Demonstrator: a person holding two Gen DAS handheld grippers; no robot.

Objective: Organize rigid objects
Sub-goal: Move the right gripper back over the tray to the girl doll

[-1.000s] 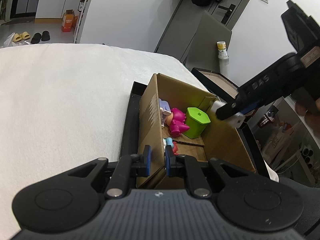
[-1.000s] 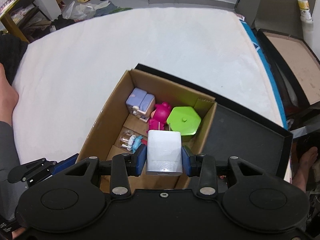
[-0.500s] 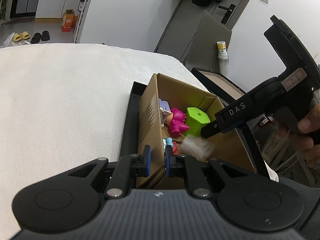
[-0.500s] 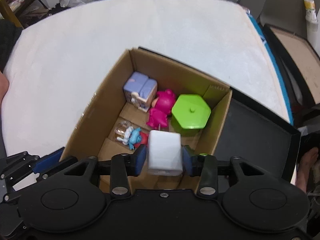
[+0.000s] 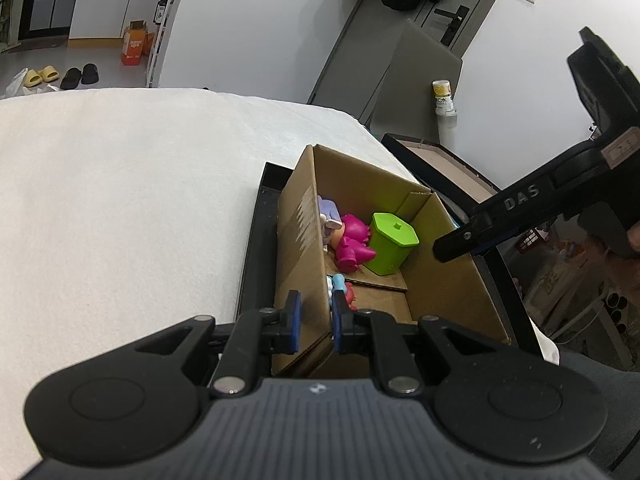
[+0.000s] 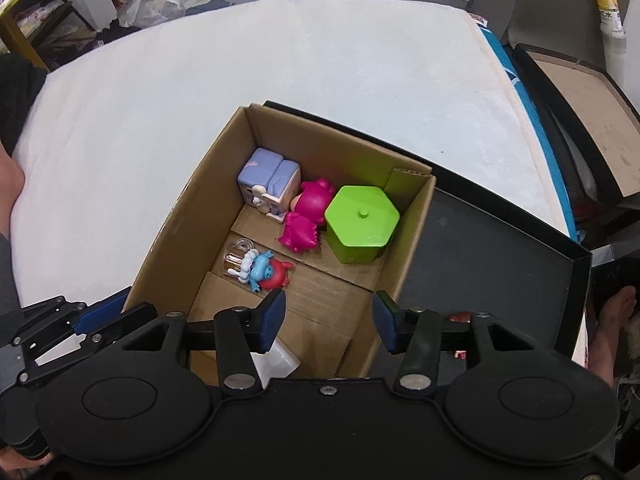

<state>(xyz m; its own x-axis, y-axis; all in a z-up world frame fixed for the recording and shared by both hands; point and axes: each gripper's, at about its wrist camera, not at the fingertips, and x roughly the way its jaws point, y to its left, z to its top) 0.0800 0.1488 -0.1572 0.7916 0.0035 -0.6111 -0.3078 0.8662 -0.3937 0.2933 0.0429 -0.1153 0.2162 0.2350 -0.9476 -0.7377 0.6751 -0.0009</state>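
An open cardboard box (image 6: 188, 216) stands on a black tray (image 6: 480, 264). It holds a lilac cube toy (image 6: 268, 180), a pink figure (image 6: 306, 216), a green hexagonal lidded pot (image 6: 362, 228) and a small blue and red figure (image 6: 266, 274). A white block (image 6: 278, 360) lies on the box floor at its near end, partly hidden under one finger. Above it my right gripper (image 6: 330, 322) hangs with its jaws opening and nothing between them. My left gripper (image 5: 316, 322) is shut on the box's near left wall (image 5: 300, 240).
The tray sits on a wide white padded surface (image 6: 200, 80). A black-framed board (image 6: 580, 92) and a white bottle (image 6: 610, 12) are off its right edge. A person's bare foot (image 6: 612, 320) shows at the right. A small red item (image 6: 460, 316) lies on the tray.
My right gripper opened and let go of the white block, which dropped to the box floor. The left gripper kept its hold on the box wall.
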